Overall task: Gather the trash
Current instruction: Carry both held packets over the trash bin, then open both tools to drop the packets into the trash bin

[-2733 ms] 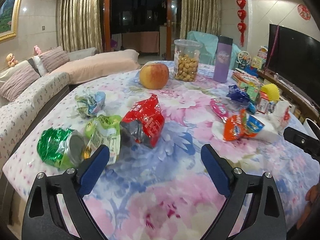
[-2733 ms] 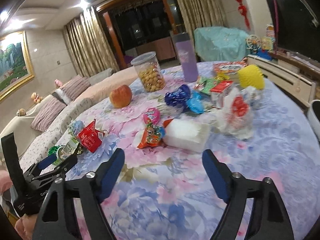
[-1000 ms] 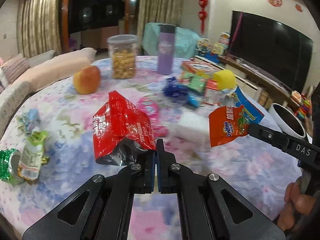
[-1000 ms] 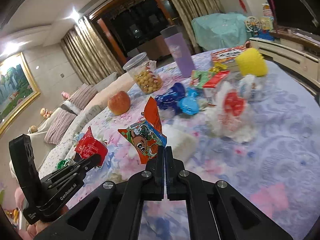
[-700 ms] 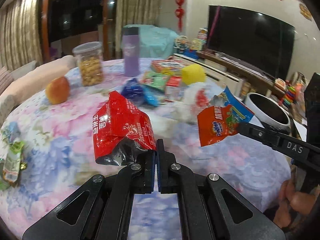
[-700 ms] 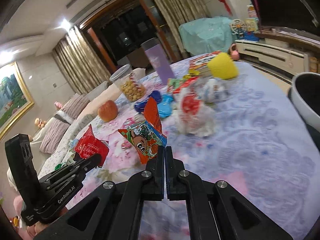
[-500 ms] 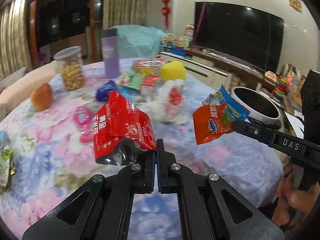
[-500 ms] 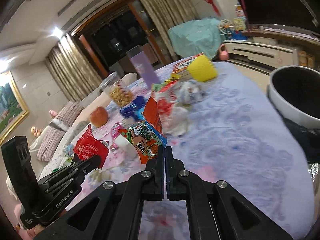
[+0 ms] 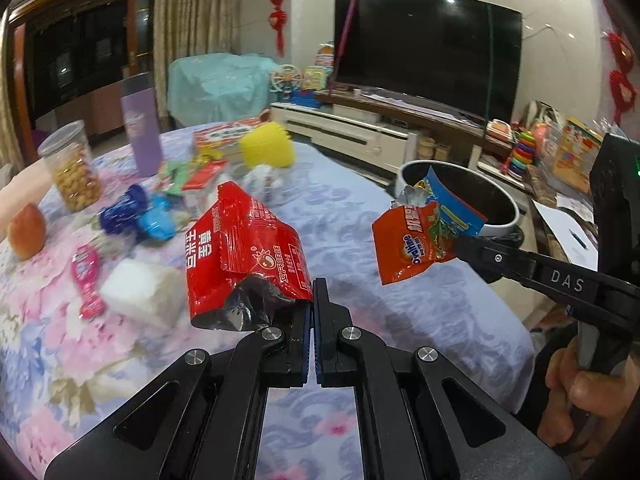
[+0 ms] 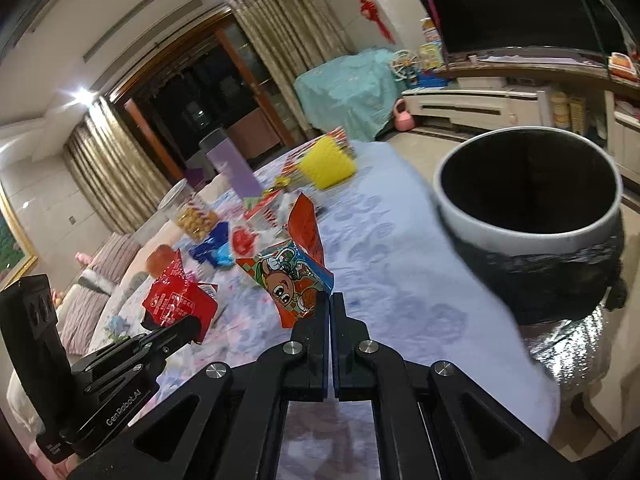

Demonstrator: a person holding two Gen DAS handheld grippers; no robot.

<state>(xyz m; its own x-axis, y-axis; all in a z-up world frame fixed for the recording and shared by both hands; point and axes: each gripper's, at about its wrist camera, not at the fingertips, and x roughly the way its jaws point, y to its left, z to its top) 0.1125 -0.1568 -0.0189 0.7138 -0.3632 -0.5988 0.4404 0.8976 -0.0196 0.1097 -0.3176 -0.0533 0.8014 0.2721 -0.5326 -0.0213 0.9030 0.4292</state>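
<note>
Both grippers have swung from the desk's middle toward its edge by the trash bin (image 10: 528, 236).
Left gripper (image 9: 312, 312) clamps the red wrapper (image 9: 244, 256); right gripper (image 10: 331, 312) clamps the orange wrapper (image 10: 292, 276), both lifted above the desk (image 9: 360, 240).

- Red snack wrapper (image 9: 244, 252): glossy, crinkled foil-plastic, silvery inside.
- Orange wrapper (image 9: 420, 240): shiny printed film.
- Worktop (image 9: 360, 216): matt floral cloth.
- Trash bin (image 10: 532, 200): smooth white rim, black plastic liner.
- Left tool (image 9: 313, 312): matt black plastic, metal bolts.
</note>
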